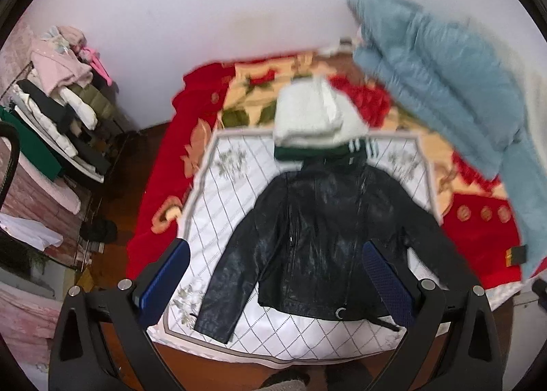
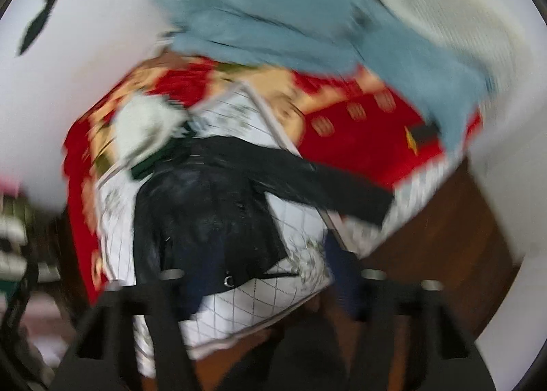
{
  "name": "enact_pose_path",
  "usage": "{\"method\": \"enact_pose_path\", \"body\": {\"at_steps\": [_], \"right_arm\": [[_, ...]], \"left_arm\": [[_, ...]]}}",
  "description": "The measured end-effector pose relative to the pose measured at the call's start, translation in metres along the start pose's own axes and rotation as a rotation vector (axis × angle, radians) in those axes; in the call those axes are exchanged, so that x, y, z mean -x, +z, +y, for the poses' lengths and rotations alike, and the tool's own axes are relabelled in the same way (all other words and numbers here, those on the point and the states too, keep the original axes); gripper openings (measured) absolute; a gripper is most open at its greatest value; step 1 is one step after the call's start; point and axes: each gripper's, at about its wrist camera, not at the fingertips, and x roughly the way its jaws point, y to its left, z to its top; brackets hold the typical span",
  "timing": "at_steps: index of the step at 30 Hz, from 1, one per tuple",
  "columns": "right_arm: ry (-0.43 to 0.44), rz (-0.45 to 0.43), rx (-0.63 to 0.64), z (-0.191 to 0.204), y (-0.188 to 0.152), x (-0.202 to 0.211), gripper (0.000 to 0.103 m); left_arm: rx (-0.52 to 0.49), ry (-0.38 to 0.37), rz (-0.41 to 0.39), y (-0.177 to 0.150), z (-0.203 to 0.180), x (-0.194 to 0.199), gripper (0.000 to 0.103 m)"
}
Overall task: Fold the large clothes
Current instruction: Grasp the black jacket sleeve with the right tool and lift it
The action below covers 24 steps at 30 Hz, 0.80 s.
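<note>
- A black leather jacket (image 1: 321,237) lies flat, sleeves spread, on a white quilted pad (image 1: 236,192) over the bed's red floral blanket (image 1: 154,220).
- Left gripper (image 1: 277,271) — fingers spread, nothing between them, above the jacket's hem.
- Right gripper (image 2: 273,285) is badly blurred; its fingers stand apart, pinching nothing.
- A folded white garment (image 1: 314,114) sits just beyond the collar.
- Light blue clothing (image 1: 444,83) is blurred at upper right.

I see even, soft daylight; my right view smears badly, the left blurs mildly, edges bending dark.
</note>
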Motion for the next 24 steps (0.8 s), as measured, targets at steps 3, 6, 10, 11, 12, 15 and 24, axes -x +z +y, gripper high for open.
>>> {"method": "enact_pose_path", "body": {"at_steps": [3,6,10,11,12,15,24], "right_arm": [[0.021,0.057,-0.217,-0.074,0.000,-0.085,0.055],[0.053,0.106,-0.388,-0.144,-0.015,-0.184,0.062],[0.180,0.208,-0.714,-0.232,-0.049,-0.319,0.062],[0.211,0.207,-0.778,-0.247,-0.056,-0.340,0.062],[0.227,0.204,-0.847,-0.261,-0.062,-0.363,0.063],[0.262,0.163,-0.983,-0.291,-0.070,-0.417,0.063],[0.341,-0.075,-1.030,-0.302,-0.042,-0.443,0.046]], "left_arm": [[-0.009,0.027,0.043,-0.012,-0.036,-0.062,0.103],[-0.021,0.046,0.110,-0.032,-0.069,-0.117,0.103],[-0.012,0.045,0.237,-0.062,-0.113,-0.190,0.103],[-0.018,0.045,0.262,-0.068,-0.121,-0.203,0.103],[-0.028,0.051,0.282,-0.075,-0.133,-0.218,0.103],[-0.065,0.053,0.316,-0.090,-0.166,-0.254,0.103],[-0.070,-0.028,0.341,-0.095,-0.234,-0.304,0.103]]}}
